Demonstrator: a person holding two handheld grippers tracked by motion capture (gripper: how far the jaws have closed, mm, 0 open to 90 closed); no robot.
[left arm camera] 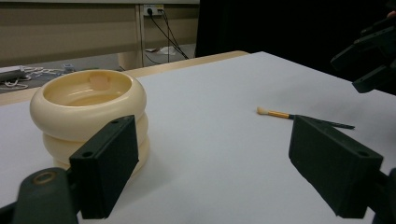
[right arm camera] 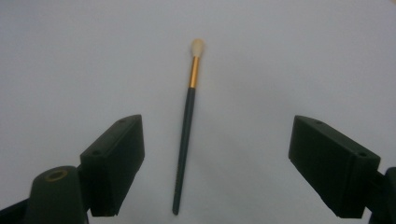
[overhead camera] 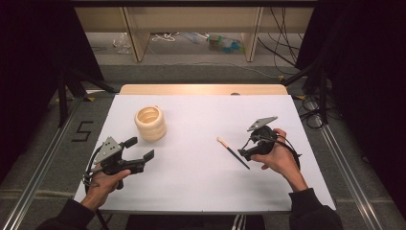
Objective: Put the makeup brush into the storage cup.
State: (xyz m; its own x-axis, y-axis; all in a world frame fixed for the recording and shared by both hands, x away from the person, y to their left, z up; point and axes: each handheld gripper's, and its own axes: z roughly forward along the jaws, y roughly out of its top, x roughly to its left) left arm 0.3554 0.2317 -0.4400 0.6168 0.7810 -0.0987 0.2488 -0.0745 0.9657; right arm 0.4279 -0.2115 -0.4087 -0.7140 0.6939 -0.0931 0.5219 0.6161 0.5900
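the brush (right arm camera: 186,130) is seen lying flat on the white table top (overhead camera: 201,177), right of centre, its pale tuft pointing away from the person and its dark handle between the jaws of the right gripper (right arm camera: 217,163), which is held wide open just above it and has hold of nothing. it is judged light, thin and stiff, likely to roll or skid on the smooth sheet; a hold at mid-handle, below the gold ferrule, would be safest, the tuft being soft. the ribbed cream pot (overhead camera: 150,122) stands upright well apart to the left, near the left gripper (left arm camera: 212,163), which is also spread wide and empty. the surface is plain and matte. beyond it, wooden furniture legs, trailing cables and dark curtains are seen.
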